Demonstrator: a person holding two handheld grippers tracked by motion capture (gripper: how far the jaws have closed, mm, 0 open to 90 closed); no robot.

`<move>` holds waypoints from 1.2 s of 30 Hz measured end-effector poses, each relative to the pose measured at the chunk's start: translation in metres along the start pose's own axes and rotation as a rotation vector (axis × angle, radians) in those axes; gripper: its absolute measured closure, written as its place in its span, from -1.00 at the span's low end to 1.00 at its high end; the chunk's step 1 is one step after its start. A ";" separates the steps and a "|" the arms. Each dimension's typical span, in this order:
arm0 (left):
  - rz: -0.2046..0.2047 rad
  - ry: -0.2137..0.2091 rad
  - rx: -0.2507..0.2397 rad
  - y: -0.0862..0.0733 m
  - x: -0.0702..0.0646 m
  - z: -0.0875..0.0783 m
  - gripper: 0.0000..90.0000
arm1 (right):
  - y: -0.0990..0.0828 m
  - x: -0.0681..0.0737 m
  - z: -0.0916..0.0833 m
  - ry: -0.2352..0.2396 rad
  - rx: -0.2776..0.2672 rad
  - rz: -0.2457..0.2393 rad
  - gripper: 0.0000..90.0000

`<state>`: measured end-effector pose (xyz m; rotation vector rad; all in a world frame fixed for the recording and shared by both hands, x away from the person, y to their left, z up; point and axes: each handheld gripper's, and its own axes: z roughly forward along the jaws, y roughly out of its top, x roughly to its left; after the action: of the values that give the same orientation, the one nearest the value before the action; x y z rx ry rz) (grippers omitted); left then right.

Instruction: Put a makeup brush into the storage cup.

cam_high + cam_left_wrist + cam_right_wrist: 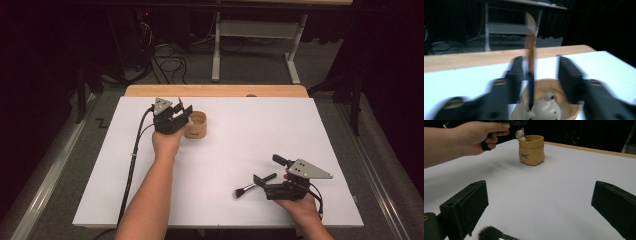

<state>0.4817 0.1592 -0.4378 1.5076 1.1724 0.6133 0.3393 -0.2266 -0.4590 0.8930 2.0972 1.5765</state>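
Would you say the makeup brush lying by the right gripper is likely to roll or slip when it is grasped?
The makeup brush lies flat on the smooth white table, and its handle looks round, so it may roll if nudged sideways. The glossy ferrule could be slippery. The bristles look soft and would probably give.

You are working in what looks like a lab or recording studio, not a home. Your bench is a plain white rectangular board laid over a pale wooden tabletop, with nothing domestic around it. The room beyond is kept dark, hung with black curtains, and the floor is grey carpet. Loose black cables coil on that floor near dark equipment showing a small red light. A white metal-framed stand sits behind your table, and a grey metal rail runs along the floor beside it.
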 end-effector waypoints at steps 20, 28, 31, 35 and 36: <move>-0.007 0.010 0.079 -0.004 0.008 -0.012 -0.86 | 0.000 0.004 0.004 0.002 0.004 -0.012 -0.96; -0.005 0.005 0.070 -0.005 0.009 -0.021 -0.91 | 0.000 0.005 0.004 0.003 0.005 -0.014 -0.96; -0.003 0.006 0.072 -0.004 0.008 -0.025 -0.92 | 0.000 0.006 0.004 0.007 0.006 -0.014 -0.96; -0.006 0.001 0.058 -0.003 0.007 -0.032 -0.93 | 0.000 0.006 0.003 0.004 0.005 -0.023 -0.96; -0.009 0.002 0.057 -0.003 0.006 -0.034 -0.93 | 0.000 0.006 0.003 0.001 0.005 -0.024 -0.96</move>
<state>0.4535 0.1791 -0.4318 1.5490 1.2061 0.5802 0.3371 -0.2204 -0.4591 0.8662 2.1060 1.5605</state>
